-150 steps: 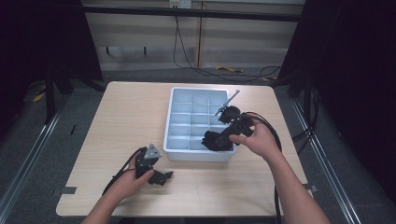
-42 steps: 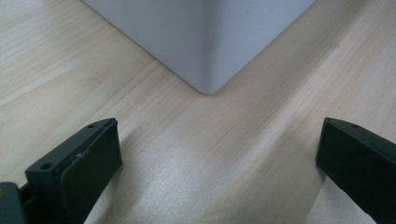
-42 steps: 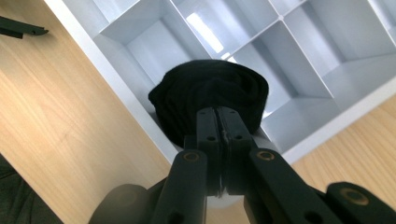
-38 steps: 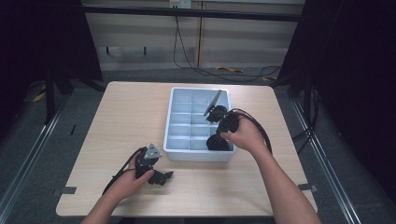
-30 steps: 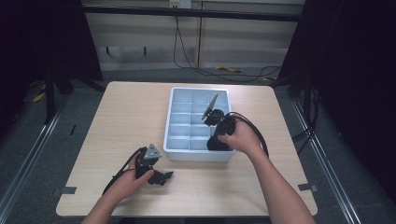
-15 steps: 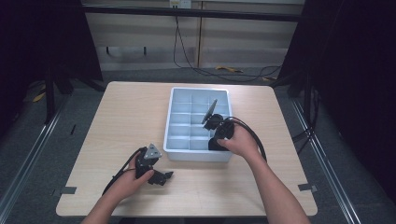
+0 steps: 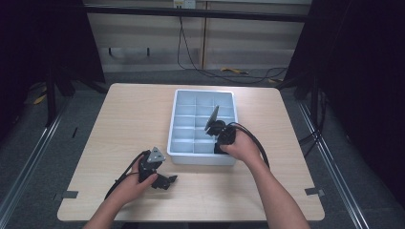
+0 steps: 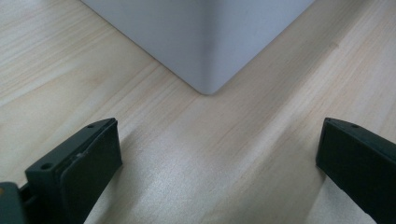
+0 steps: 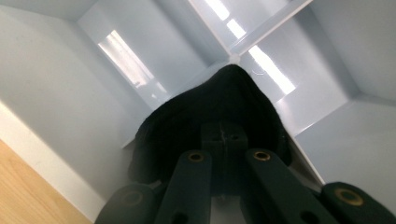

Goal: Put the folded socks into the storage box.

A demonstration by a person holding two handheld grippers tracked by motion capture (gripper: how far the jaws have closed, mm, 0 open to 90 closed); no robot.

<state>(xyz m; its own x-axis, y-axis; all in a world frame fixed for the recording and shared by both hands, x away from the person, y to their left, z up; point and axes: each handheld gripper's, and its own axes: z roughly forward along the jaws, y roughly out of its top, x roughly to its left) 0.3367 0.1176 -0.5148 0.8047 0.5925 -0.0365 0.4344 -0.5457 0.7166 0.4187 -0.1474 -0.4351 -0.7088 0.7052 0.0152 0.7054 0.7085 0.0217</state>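
Compared with the earlier high views, the right claw (image 7: 216,125) has come down and toward the person's side, from above the far right part of the pale blue-grey compartmented plastic tray (image 7: 179,125) to a spot low over its right-hand columns, while the left claw (image 7: 168,181) has kept its place on the light wooden surface (image 7: 129,114). Right claw: jaws drawn together and clamped on a thin dark flat piece (image 7: 212,118), which in the high view rises slantwise from the jaws toward the tray's far edge; what the piece is cannot be told. In the right gripper view the same dark piece (image 9: 219,112) reaches out ahead of the jaws, its tip lying at a crossing of the tray's white dividers (image 9: 273,25), so the long axis runs from the claw toward the tray's middle. The compartment walls stand close on both sides. Left claw: jaws apart with nothing between them, resting near the surface's near edge; its own view looks at the tray's near left corner (image 8: 208,70), just ahead. The right hand (image 7: 243,148) is the nearer to the tray's cells, and the coming move probably turns on which cell lies under the piece's tip.
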